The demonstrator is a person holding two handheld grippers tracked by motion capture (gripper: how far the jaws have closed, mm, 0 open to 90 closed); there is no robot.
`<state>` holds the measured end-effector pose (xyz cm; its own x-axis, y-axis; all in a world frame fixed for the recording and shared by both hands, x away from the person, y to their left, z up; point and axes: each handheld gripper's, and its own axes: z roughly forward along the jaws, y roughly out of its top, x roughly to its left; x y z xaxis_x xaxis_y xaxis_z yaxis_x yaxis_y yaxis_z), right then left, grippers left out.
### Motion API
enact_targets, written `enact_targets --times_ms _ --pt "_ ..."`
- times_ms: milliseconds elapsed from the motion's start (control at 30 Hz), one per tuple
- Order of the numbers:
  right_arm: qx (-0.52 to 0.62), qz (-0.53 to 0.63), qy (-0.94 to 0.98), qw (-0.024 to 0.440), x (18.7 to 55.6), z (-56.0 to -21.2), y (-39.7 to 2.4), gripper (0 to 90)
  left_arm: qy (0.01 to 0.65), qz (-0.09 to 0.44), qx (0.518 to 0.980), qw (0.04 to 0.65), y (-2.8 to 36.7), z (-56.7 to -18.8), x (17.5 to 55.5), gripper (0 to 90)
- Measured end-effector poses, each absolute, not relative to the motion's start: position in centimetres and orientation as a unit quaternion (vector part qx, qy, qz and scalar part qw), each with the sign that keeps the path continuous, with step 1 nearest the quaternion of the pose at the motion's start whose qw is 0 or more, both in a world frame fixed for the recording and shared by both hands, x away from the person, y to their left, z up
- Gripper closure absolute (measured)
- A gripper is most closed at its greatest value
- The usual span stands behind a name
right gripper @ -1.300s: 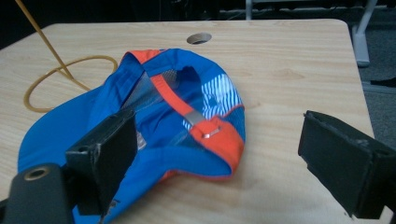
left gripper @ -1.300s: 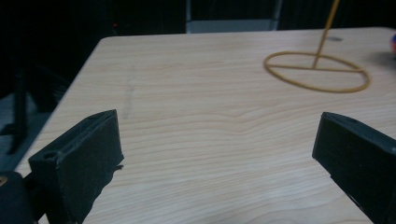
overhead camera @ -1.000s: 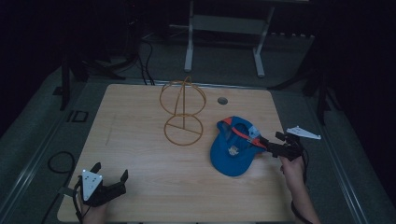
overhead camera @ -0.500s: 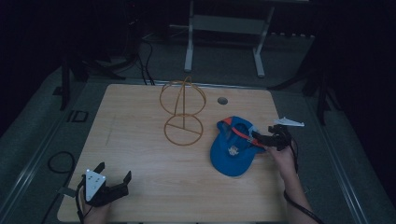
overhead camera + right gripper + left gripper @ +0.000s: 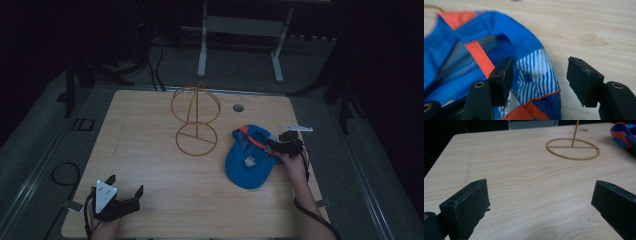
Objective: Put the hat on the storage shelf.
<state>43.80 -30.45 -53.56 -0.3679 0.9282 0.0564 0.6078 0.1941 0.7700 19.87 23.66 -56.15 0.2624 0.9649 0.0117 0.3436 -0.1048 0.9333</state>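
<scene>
A blue cap (image 5: 247, 162) with orange trim lies open side up at the right of the wooden table (image 5: 145, 150). My right gripper (image 5: 271, 146) reaches over its right rim. In the right gripper view the cap (image 5: 474, 32) has its striped rim between the jaws of the right gripper (image 5: 540, 75). One jaw is over the fabric and the other stands off it above the table. These jaws have just been closing and do not press on the rim. My left gripper (image 5: 125, 185) rests open at the front left, with bare wood between the jaws of that left gripper (image 5: 539, 205).
A gold wire hat stand (image 5: 196, 117) rises at the table's middle back; its ring base (image 5: 572, 148) lies flat on the wood. A round cable hole (image 5: 238, 107) sits behind the cap. A metal frame (image 5: 240, 30) stands beyond the table, and cables (image 5: 62, 172) lie on the floor at left.
My right gripper has moved left and down onto the cap's rim, and its jaws have narrowed around it. The left gripper and the cap have stayed put.
</scene>
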Motion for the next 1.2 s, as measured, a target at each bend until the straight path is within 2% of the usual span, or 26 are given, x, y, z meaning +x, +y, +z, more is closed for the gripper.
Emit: enact_targets --times_ms 33,67,500,633,700,933,1200 --pt "0.518 0.363 0.743 0.217 43.9 -53.7 -30.4 39.7 0.494 0.354 0.661 0.44 23.3 -56.1 19.9 1.7" --pt "0.515 0.353 0.749 0.221 44.0 -54.3 -30.2 46.6 0.493 0.352 0.663 0.44 23.3 -56.1 19.8 1.7" --pt "0.497 0.316 0.78 0.21 44.2 -55.4 -29.6 68.0 0.498 0.353 0.664 0.432 23.2 -56.3 19.9 1.7" --pt "0.482 0.323 0.786 0.213 43.9 -55.6 -29.4 82.0 0.5 0.351 0.664 0.431 23.2 -56.3 20.0 1.7" --pt "0.476 0.316 0.791 0.218 43.8 -55.6 -29.0 86.2 0.502 0.351 0.664 0.429 23.2 -56.3 20.0 1.7" --pt "0.476 0.323 0.783 0.236 43.4 -54.1 -28.7 88.3 0.507 0.348 0.661 0.429 23.3 -56.2 20.0 1.7" --pt "0.433 0.346 0.789 0.266 42.3 -50.2 -28.0 88.3 0.514 0.349 0.656 0.429 23.4 -56.1 19.9 1.7"
